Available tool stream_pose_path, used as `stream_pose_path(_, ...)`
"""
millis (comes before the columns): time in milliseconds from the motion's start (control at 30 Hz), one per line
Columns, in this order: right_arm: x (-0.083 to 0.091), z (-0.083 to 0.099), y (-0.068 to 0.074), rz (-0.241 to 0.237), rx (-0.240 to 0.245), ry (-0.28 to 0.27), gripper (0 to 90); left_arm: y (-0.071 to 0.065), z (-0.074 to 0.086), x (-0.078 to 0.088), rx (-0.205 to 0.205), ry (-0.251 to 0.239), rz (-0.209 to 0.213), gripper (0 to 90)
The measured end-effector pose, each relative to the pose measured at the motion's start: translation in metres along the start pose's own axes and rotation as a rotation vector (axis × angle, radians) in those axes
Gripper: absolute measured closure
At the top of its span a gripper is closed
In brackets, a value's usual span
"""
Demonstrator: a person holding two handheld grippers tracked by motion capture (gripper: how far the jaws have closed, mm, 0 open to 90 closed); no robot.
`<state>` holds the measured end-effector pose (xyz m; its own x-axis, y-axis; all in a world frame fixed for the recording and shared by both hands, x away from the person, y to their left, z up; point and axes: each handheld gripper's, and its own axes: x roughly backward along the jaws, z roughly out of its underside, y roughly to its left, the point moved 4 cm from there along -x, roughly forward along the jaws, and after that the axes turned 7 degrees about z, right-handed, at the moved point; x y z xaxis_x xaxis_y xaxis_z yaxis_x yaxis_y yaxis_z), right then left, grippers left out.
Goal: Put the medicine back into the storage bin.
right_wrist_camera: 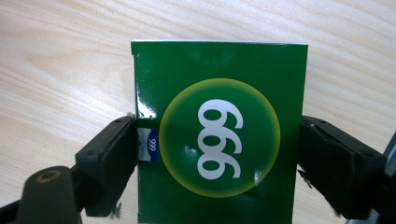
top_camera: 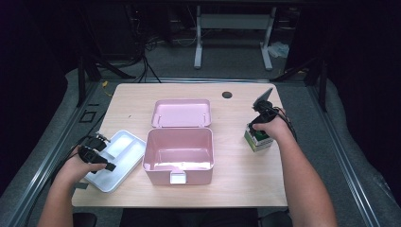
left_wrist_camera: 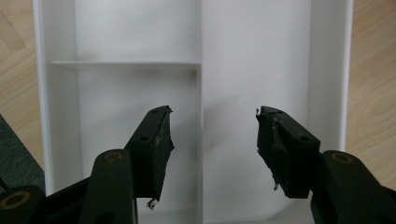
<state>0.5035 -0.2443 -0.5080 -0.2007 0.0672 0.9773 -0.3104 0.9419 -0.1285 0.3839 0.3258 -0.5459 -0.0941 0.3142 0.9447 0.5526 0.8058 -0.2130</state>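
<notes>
You had an open pink storage box [top_camera: 178,158] mid-desk [top_camera: 236,156], its lid [top_camera: 181,113] laid back, a black grommet [top_camera: 227,94] beyond.

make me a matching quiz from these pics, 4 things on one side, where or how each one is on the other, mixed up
Things:
1. pink box
2. white tray
3. green carton
4. left gripper

States:
a. between the right gripper's jaws
b. jaws apart, over the divided tray
c. lid open, middle of the table
d. left of the pink box

Pairs: 1-c, 2-d, 3-a, 4-b
</notes>
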Motion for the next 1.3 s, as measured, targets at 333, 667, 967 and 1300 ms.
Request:
stream_pose_path(333,0.001,-0.001,-0.001,-0.002,-0.016,0.017,16.4,-0.001,-0.001,0.001,-0.006,-0.008,-0.004,44.8)
stream_pose_path(667,0.011,0.001,-0.001,-0.004,-0.003,0.020,16.6,-0.001,-0.001,0.001,-0.011,-0.006,-0.006,44.7)
stream_pose_path(967,0.046,-0.002,-0.001,0.000,0.018,-0.012,16.6,0.000,0.000,0.001,-0.007,-0.008,-0.004,44.6)
stream_pose_path(1300,0.092,-0.005,0.009,0.019,0.168,-0.046,17.1,0.000,0.000,0.002,-0.006,-0.014,-0.002,44.5)
